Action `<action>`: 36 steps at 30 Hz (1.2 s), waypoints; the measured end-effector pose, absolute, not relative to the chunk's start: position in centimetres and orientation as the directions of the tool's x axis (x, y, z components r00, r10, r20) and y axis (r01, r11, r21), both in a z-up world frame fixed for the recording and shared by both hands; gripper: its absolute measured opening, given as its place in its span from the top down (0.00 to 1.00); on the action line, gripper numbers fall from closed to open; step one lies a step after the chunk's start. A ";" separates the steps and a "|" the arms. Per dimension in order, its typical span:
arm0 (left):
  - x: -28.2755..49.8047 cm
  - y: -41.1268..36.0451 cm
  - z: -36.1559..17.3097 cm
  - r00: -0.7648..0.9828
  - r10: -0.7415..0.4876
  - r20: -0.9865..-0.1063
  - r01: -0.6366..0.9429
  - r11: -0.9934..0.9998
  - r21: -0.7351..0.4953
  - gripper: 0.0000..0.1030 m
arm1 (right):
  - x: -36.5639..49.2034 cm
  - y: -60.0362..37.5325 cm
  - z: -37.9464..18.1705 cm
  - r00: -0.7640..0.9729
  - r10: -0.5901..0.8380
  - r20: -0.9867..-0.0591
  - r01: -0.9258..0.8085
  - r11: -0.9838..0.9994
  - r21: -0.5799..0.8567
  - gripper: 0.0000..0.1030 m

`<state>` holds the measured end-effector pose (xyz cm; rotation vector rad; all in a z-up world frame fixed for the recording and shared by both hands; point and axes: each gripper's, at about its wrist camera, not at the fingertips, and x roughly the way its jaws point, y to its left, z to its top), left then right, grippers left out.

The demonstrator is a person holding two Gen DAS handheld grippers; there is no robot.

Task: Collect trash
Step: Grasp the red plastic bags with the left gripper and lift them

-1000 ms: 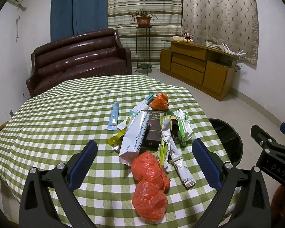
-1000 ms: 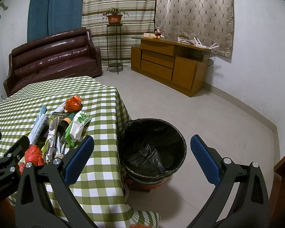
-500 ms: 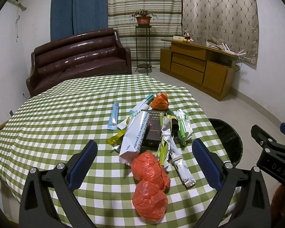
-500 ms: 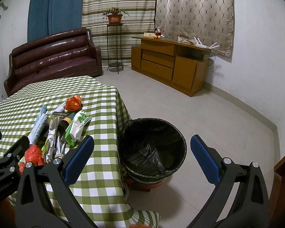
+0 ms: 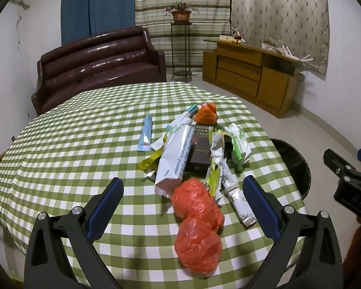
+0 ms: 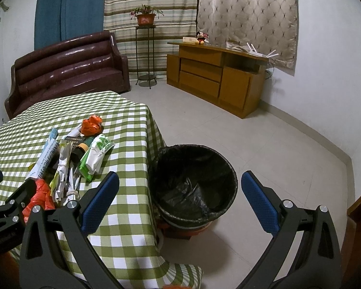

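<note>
On the far left of the worktop (image 5: 60,159), at about ten o'clock from the left tongs (image 5: 182,207), a thin blue sachet (image 5: 145,133) lies alone, its long axis running away from me. The left tongs hang wide and empty over the near edge of the green check cloth, both blue pads clear of everything. Straight ahead at twelve o'clock, almost between the pads, sit two crumpled red plastic bags (image 5: 197,219), one touching the other, their line running near to far. Behind them the main heap spreads: a white milk-powder pouch (image 5: 175,159), a dark box (image 5: 199,149), knotted wrappers and a green-and-white packet (image 5: 238,144), with an orange wad (image 5: 205,114) at the far end. I judge the left tongs nearer to all of it, and the red bags the likeliest first pick.

Further right, the right tongs (image 6: 179,198) also stand wide and empty, pointing past the worktop's corner. The black-lined bin (image 6: 195,183) stands on the floor at their twelve o'clock, tight against the hanging cloth, its mouth open. The floor beyond the bin is bare, so a carry from heap to bin looks short, crossing only the worktop's right edge.
</note>
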<state>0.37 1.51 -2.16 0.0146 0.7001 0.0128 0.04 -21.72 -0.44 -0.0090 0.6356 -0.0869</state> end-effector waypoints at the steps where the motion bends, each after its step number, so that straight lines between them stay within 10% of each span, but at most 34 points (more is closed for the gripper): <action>1: 0.4 1.7 -2.3 0.759 0.017 -0.651 -0.007 1.000 0.018 0.06 | 0.1 -21.8 -0.5 0.800 -0.083 -0.594 0.079 0.996 -0.034 0.04; 11: 0.6 1.6 -3.9 0.707 0.003 -0.707 0.009 1.000 0.013 0.11 | 0.5 -21.7 -1.6 0.781 -0.079 -0.619 0.072 0.997 -0.036 0.04; 13: 0.7 1.5 -4.2 0.696 -0.014 -0.718 0.025 1.000 0.005 0.32 | 0.5 -21.6 -1.7 0.779 -0.078 -0.622 0.071 0.997 -0.037 0.04; 24: 0.5 1.7 -5.6 0.638 -0.124 -0.760 0.106 0.992 -0.073 0.58 | 0.5 -21.0 -1.8 0.775 -0.080 -0.627 0.061 0.997 -0.052 0.04; 36: -1.3 2.8 -3.3 0.704 -0.086 -0.705 0.092 0.995 -0.030 0.60 | 0.5 -20.0 -2.0 0.766 -0.072 -0.638 0.041 0.997 -0.064 0.13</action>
